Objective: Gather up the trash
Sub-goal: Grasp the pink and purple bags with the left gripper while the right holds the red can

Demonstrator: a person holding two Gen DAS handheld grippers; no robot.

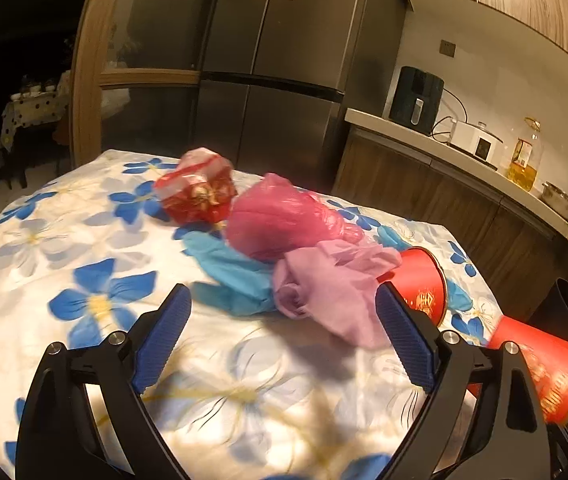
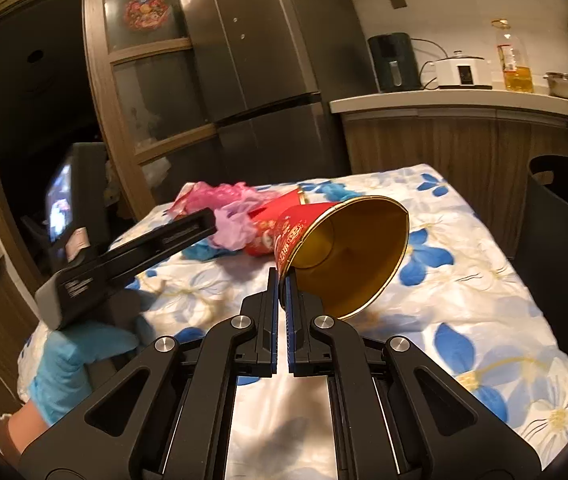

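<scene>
two jobs run at once: our right gripper (image 2: 283, 280) has its jaws pressed onto the rim of a red cup (image 2: 340, 252), which hangs tilted over the cloth-covered table (image 2: 484, 280), mouth toward us, long axis running away to the left, with the dark bin (image 2: 564, 216) off to its right. our left gripper (image 1: 284, 324), jaws spread and empty, points slightly down at the lilac wad (image 1: 324, 288), just ahead and a little right of centre, so it's the nearer hand for that pile.

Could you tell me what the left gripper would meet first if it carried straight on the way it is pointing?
Most likely the crumpled lilac wrapper, lying ahead of the open left gripper; depth is uncertain.
</scene>
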